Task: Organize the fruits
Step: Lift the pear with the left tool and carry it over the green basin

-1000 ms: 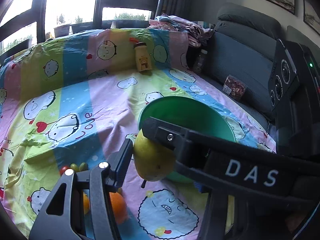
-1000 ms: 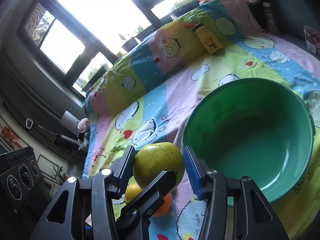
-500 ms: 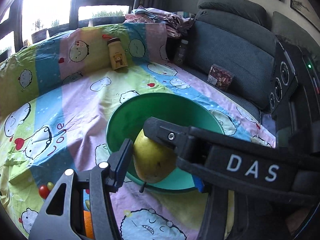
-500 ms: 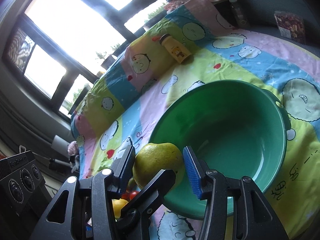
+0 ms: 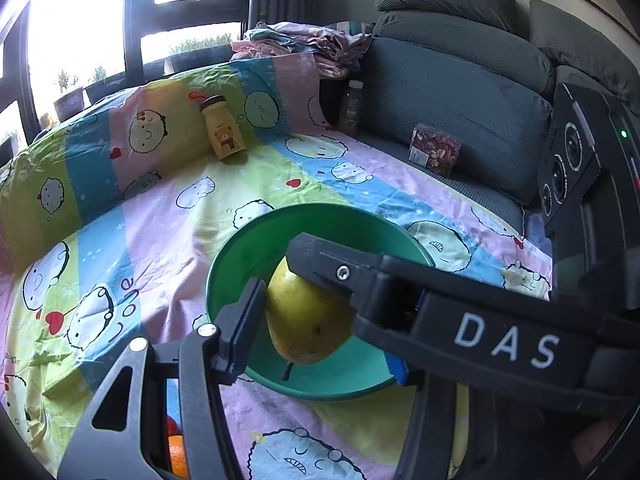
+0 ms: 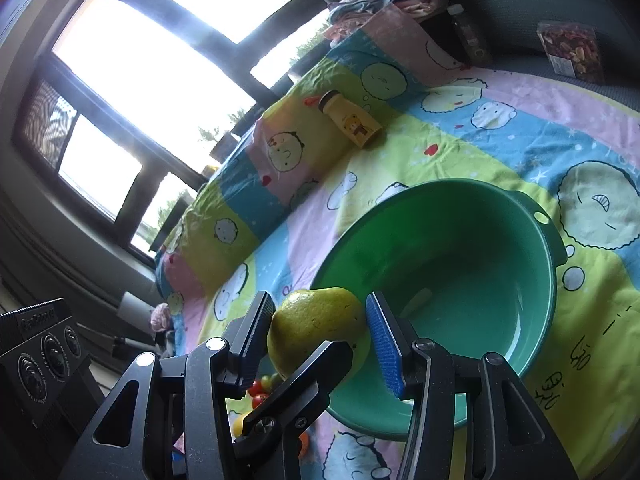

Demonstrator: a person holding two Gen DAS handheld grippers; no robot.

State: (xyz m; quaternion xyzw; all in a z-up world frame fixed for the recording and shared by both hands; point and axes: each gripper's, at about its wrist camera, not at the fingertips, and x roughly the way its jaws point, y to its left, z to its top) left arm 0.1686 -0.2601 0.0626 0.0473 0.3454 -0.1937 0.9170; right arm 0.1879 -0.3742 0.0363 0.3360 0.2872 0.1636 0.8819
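A yellow-green pear (image 5: 306,322) is gripped from both sides by my two grippers, above the near rim of a green plastic basin (image 5: 320,224). In the left wrist view my left gripper (image 5: 316,320) is shut on the pear, and the right gripper's finger (image 5: 340,268) crosses in front. In the right wrist view the pear (image 6: 316,324) sits between the fingers of my right gripper (image 6: 320,332), over the basin (image 6: 472,248). The basin is empty inside.
Small red and green fruits (image 6: 262,390) and an orange (image 5: 176,452) lie on the cartoon bedsheet near the basin. A yellow bottle (image 5: 222,132) stands at the back. A dark sofa (image 5: 460,92) with a snack pack (image 5: 434,152) lies to the right.
Both grippers have carried the pear together from beside the loose fruits to above the green basin's near rim. The basin now sits closer and more central in both views.
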